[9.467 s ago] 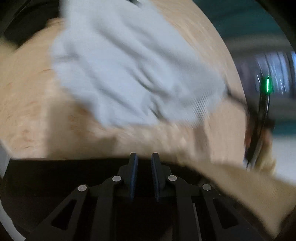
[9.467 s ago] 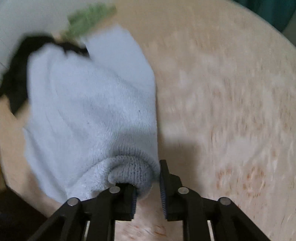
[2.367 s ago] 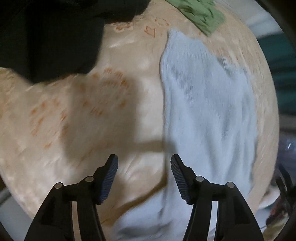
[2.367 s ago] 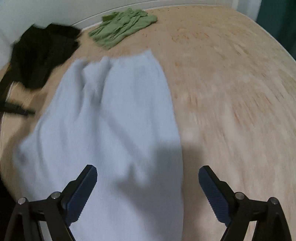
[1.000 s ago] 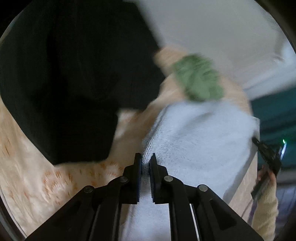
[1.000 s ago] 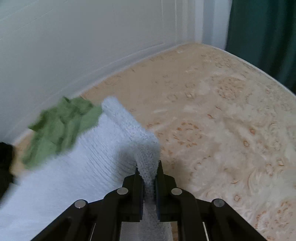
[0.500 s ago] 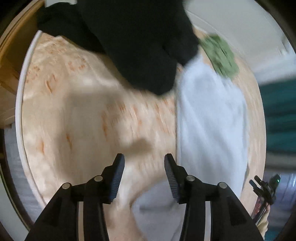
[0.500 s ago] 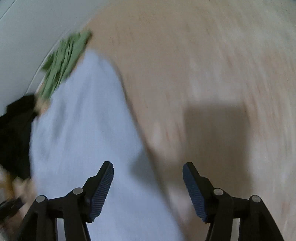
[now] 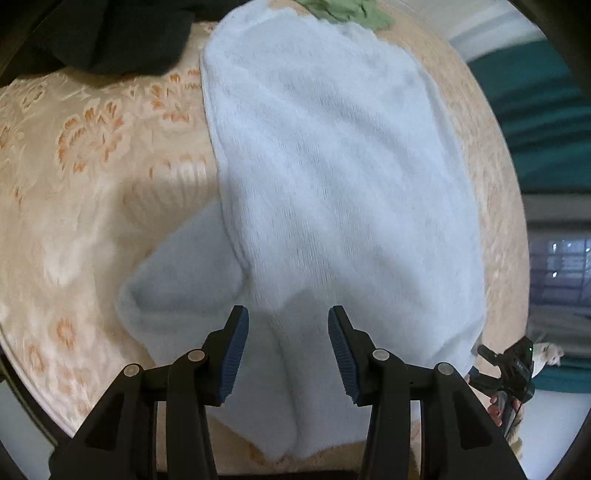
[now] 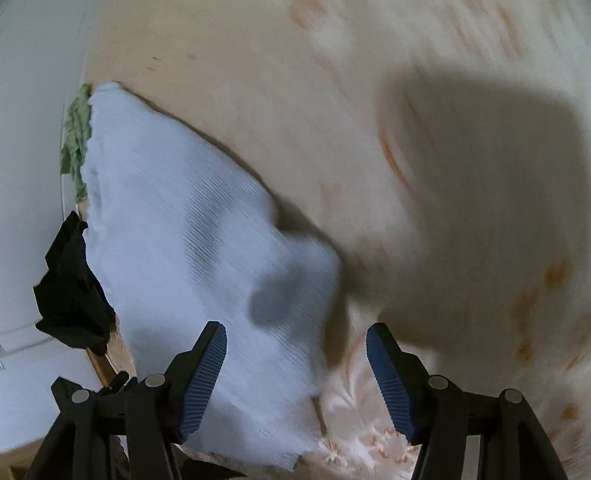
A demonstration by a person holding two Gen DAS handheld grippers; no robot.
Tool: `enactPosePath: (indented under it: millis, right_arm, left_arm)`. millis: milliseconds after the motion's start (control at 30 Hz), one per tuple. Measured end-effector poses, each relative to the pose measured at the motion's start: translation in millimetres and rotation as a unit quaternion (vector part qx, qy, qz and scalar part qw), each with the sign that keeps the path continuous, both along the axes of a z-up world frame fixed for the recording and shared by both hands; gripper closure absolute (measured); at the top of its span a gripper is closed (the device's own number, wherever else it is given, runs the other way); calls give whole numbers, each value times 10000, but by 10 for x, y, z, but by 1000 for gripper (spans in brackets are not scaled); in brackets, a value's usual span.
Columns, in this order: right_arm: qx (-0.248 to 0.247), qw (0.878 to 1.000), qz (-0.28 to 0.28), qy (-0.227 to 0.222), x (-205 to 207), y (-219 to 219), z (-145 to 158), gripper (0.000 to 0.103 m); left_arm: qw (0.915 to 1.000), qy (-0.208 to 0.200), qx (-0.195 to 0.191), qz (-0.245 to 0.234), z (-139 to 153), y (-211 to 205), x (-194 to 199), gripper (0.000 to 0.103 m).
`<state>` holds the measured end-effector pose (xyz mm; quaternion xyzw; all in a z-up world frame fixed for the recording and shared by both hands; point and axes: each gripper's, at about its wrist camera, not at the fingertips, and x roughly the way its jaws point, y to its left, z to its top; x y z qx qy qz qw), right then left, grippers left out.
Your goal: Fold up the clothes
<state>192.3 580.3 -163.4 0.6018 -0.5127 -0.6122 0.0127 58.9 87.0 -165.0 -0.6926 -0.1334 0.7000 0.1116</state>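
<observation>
1. Fabric of a pale blue knitted garment (image 9: 332, 177) is spread lengthwise on the patterned bed cover (image 9: 81, 155), with one side already laid over the body and a flap (image 9: 181, 280) left sticking out toward the near left edge.
2. Jaws of the left gripper (image 9: 288, 332) are held apart above the near end of the garment; nothing is pinched between them and the pads are not seen pressing on the cloth.
3. Jaws of the right gripper (image 10: 295, 369) are likewise held wide apart over the garment's near right corner (image 10: 280, 424), with cloth seen below the left pad only and no grip made.
4. A black garment (image 9: 110, 33) and a green garment (image 9: 347, 11) are seen beyond the far end of the blue one, the green one just touching its far edge.
5. The step in hand is judged to be a release between folds: one lengthwise fold is done and fresh holds are being sought.
6. For the next move, the near edge would probably need to be pinched at two well-separated points, lifted, and carried toward the far end, with the loose flap tucked in first so that it is not left outside the fold.
</observation>
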Motion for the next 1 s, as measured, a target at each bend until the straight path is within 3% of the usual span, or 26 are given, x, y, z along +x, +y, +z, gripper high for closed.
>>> enactPosePath:
  millis: [100,167,233,333,500,600,633,667,700,767,800,867,967,1000]
  right_arm:
    - [-367,9987,-334,124,79,-136,-174,48]
    - [-669,9954,-643,258,90,-213,-242,73]
    - [-803,9931,-822,245,101,-264,-290,80]
    - [-838,9920,-923,209,113,-300,-303,84]
    - [-516,9948,-744,460,20,-315,-72,90]
    - [297,9986,-100,416,-65,-401,118,87]
    - [786,9959,229,380,-98,-463,213,80]
    - [1407,9875,626,334,-134,-547,331,61]
    - [2044,9729,1010,383,-152,-656,471,53]
    - [3182,9300,1717,665,-158,-922,770,48]
    - [3466,9130,1971,860,-155,-1053,881,48]
    - [3457,8932,2509,1403,-173,-1369,1058,48]
    - [2610,8914,3137,1972,-348,-1918,1122,48]
    - [2321,8922,3279,2065,-423,-2085,1097,49]
  left_arm:
    - [9988,-262,-313,264,-63,-27,169,56]
    - [9961,-531,-278,652,-134,-124,322,56]
    - [9914,-817,94,1021,-221,-226,485,55]
    - [9775,-1175,528,1671,-385,-407,726,48]
    - [9555,-1361,420,2583,-675,-647,851,47]
    - [9494,-1069,506,2908,-642,-767,738,47]
    - [9477,-938,525,3005,-610,-815,697,47]
    - [9457,-806,543,3101,-578,-863,656,47]
    - [9435,-674,562,3197,-546,-911,615,47]
    - [9364,-572,561,3416,-498,-1087,523,47]
    - [9327,-523,560,3525,-474,-1176,477,47]
    - [9315,-653,497,3544,-588,-1228,335,47]
    - [9311,-959,289,3509,-801,-1203,121,47]
    - [9360,-851,255,3406,-777,-1162,82,47]
